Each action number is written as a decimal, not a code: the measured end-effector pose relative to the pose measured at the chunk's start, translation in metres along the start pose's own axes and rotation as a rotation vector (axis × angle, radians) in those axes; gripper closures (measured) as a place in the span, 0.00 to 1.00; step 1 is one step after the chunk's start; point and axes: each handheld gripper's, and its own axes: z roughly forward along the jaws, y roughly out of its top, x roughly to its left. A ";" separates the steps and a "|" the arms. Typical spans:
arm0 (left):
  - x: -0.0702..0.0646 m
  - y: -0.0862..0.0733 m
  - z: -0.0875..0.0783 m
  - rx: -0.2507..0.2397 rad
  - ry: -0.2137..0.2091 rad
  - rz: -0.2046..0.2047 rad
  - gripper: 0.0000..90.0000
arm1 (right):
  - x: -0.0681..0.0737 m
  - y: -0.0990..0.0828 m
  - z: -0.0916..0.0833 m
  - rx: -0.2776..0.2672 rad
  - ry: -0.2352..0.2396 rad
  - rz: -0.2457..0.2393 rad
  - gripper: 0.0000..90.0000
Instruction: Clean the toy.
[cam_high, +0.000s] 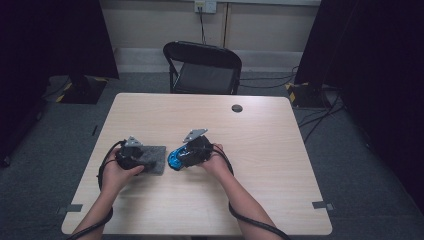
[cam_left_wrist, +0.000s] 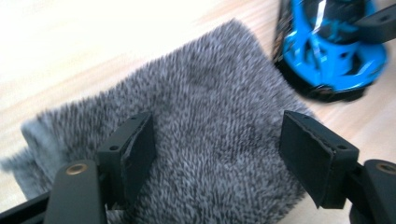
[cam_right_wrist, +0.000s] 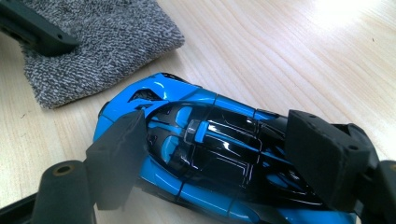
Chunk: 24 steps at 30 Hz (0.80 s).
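Observation:
A grey fluffy cloth (cam_high: 158, 160) lies flat on the pale wooden table (cam_high: 270, 150), left of centre. My left gripper (cam_high: 142, 159) hangs just over the cloth (cam_left_wrist: 210, 88), open (cam_left_wrist: 217, 140), with its two black pads spread above the pile and nothing between them. To the right of the cloth sits a blue and black toy car (cam_high: 175, 160). My right gripper (cam_high: 189, 155) is shut on the car (cam_right_wrist: 210, 140), one pad against each side (cam_right_wrist: 219, 151). The cloth (cam_right_wrist: 98, 42) lies just beyond the car's nose. The car (cam_left_wrist: 331, 56) also appears past the cloth's far corner.
A black folding chair (cam_high: 202, 67) stands behind the table's far edge. A small dark round cap (cam_high: 237, 108) sits in the tabletop near the back. Black curtains and stand bases flank the table, with cables on the floor at the right.

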 end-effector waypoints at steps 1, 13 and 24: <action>0.005 0.003 -0.006 -0.026 -0.040 0.028 0.30 | 0.000 0.000 0.000 0.001 0.001 -0.001 0.24; 0.029 -0.007 -0.005 -0.001 -0.085 0.108 0.31 | -0.001 0.001 0.000 0.008 0.004 -0.004 0.24; 0.014 -0.010 0.000 0.044 -0.053 0.081 0.69 | 0.000 0.001 0.000 0.006 0.001 0.000 0.24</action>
